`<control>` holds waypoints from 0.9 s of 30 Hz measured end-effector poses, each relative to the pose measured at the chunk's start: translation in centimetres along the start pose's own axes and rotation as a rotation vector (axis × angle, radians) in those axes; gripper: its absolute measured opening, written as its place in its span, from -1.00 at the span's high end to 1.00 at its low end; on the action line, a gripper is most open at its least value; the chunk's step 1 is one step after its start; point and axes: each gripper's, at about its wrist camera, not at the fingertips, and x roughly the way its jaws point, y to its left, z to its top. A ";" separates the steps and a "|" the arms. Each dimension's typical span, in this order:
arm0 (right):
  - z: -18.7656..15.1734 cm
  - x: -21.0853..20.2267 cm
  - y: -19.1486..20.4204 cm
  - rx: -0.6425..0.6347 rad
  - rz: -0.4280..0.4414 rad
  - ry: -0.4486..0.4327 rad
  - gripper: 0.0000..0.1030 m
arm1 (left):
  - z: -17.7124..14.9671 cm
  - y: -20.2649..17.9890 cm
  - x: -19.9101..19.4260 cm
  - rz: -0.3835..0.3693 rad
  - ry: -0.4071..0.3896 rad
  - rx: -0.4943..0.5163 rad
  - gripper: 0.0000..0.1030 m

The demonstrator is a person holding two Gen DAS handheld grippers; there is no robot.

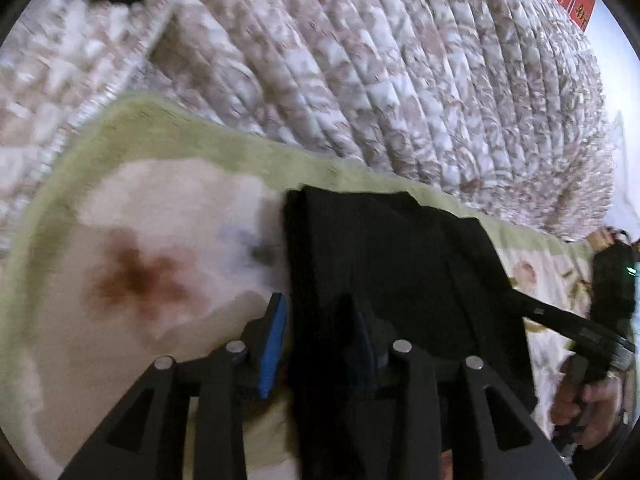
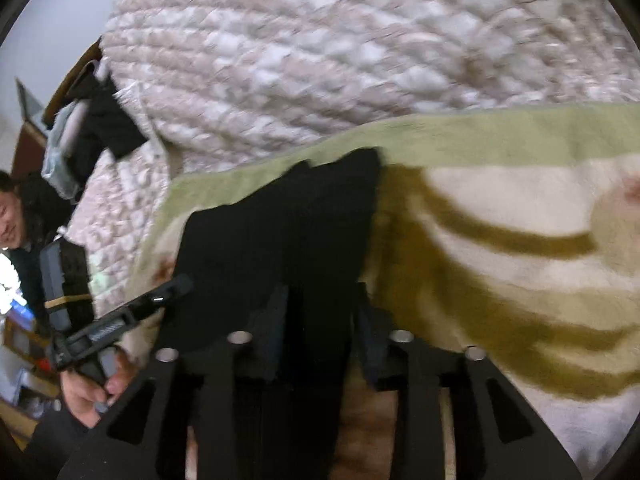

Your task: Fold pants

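**Pants on blanket, both tongs astride the fabric**

Bedding filling the background in both views: quilted cover (image 1: 400, 60) w/ pale brown-white pattern, and over it a blanket (image 1: 168, 140) w/ green border and cream centre.

Left wrist view: black pants (image 1: 384, 248) are lying on the blanket, folded into a thick dark bundle, far edge reaching the green border. Left gripper (image 1: 320, 332) is sitting over the bundle's left edge. Blue pad on the left finger (image 1: 274, 344) is showing clear of the cloth, on the blanket side; the other finger is lying dark against the fabric. Jaws partly spread, cloth between them; firm pinch – cannot tell. Brown blotch (image 1: 136, 276) is showing on the cream area to the left. At right, right gripper (image 1: 524, 300) is reaching onto the pants, a hand (image 1: 592, 408) gripping its handle.

Right wrist view: right gripper (image 2: 320, 308) is straddling a fold of the pants (image 2: 280, 232); jaws partly spread, fabric running between, pads too dark to judge contact. Olive stripes (image 2: 500, 236) are crossing the blanket (image 2: 480, 128) to the right. Left gripper (image 2: 176, 286) is entering from the left, its hand (image 2: 92, 384) low in frame. Dark garment (image 2: 104, 124) is lying at the quilt's (image 2: 320, 60) far left. Frames blurred.
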 end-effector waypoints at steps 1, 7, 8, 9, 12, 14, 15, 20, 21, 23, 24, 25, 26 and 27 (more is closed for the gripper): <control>-0.2 -0.7 0.1 -0.007 -0.007 -0.015 0.31 | 0.0 -0.1 -0.6 0.019 -0.012 -0.001 0.35; -4.1 -5.1 4.7 -0.201 -0.086 -0.093 0.57 | -2.9 -3.4 -4.5 0.049 -0.054 0.094 0.37; -5.3 -5.0 5.5 -0.250 -0.100 -0.079 0.61 | -3.9 -4.0 -4.6 0.056 -0.040 0.109 0.40; -6.4 -4.5 6.1 -0.289 -0.115 -0.054 0.67 | -4.7 -4.4 -4.4 0.054 -0.021 0.120 0.43; -8.7 -2.8 5.6 -0.314 -0.170 0.028 0.71 | -7.0 -4.7 -3.0 0.123 0.030 0.153 0.44; -8.8 -3.6 5.6 -0.307 -0.172 0.020 0.71 | -7.6 -4.9 -3.8 0.149 0.019 0.164 0.44; -8.7 -4.2 5.7 -0.301 -0.168 0.015 0.71 | -7.8 -5.0 -4.5 0.145 0.011 0.156 0.44; -10.0 -7.7 6.3 -0.307 -0.147 -0.013 0.71 | -10.1 -5.5 -7.3 0.173 -0.021 0.092 0.44; -10.5 -8.2 6.5 -0.310 -0.150 -0.019 0.69 | -10.8 -5.7 -7.6 0.171 -0.018 0.088 0.44; -11.4 -8.7 7.1 -0.322 -0.156 -0.024 0.53 | -11.8 -6.2 -7.7 0.182 -0.005 0.089 0.44; -12.0 -8.9 7.4 -0.327 -0.159 -0.025 0.35 | -12.2 -6.5 -7.8 0.193 -0.009 0.098 0.44; -12.5 -8.9 7.6 -0.331 -0.166 -0.024 0.21 | -12.5 -6.7 -8.0 0.197 -0.015 0.108 0.43; -12.9 -8.8 7.8 -0.334 -0.172 -0.025 0.20 | -12.7 -6.9 -8.1 0.199 -0.018 0.114 0.42; -13.2 -8.7 7.7 -0.337 -0.175 -0.024 0.20 | -12.8 -7.0 -8.1 0.193 -0.018 0.115 0.42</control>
